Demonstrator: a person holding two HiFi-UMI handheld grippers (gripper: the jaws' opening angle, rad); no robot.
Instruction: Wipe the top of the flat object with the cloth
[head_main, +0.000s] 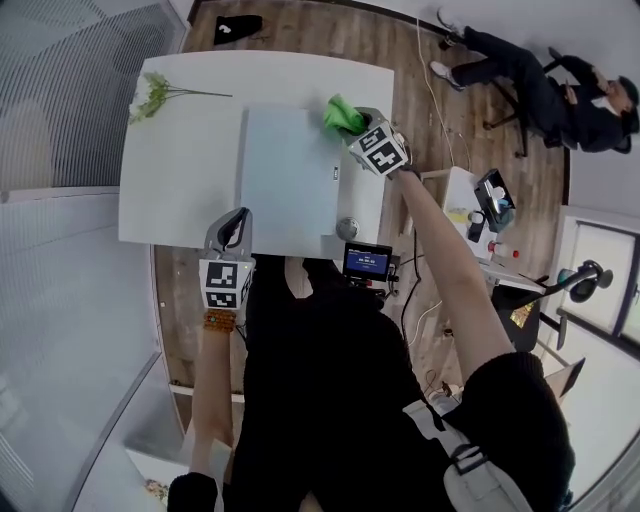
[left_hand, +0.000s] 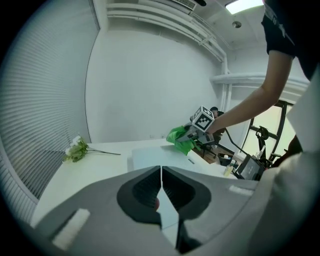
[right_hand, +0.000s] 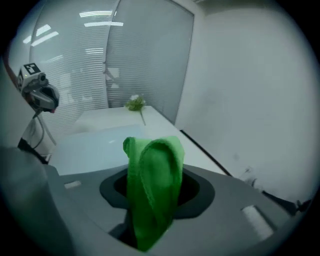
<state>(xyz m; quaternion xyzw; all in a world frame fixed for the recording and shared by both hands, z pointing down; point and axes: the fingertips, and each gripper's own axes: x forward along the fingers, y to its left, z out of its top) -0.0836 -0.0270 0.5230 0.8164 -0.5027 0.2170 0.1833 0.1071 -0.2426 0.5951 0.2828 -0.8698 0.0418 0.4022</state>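
A pale flat panel (head_main: 285, 180) lies on the white table (head_main: 175, 170); it also shows in the left gripper view as the flat panel (left_hand: 160, 159). My right gripper (head_main: 352, 122) is shut on a green cloth (head_main: 342, 114) at the panel's far right corner. In the right gripper view the cloth (right_hand: 152, 185) hangs bunched between the jaws of the right gripper (right_hand: 150, 200), above the panel (right_hand: 95, 147). My left gripper (head_main: 232, 228) hovers at the table's near edge, jaws closed with nothing in them; in its own view the left gripper (left_hand: 161, 192) looks toward the cloth (left_hand: 181, 139).
A bunch of white flowers (head_main: 150, 97) lies at the table's far left corner. A small round grey object (head_main: 347, 228) sits near the panel's near right corner. A screen device (head_main: 367, 262) is below the table edge. A seated person (head_main: 540, 85) is far right.
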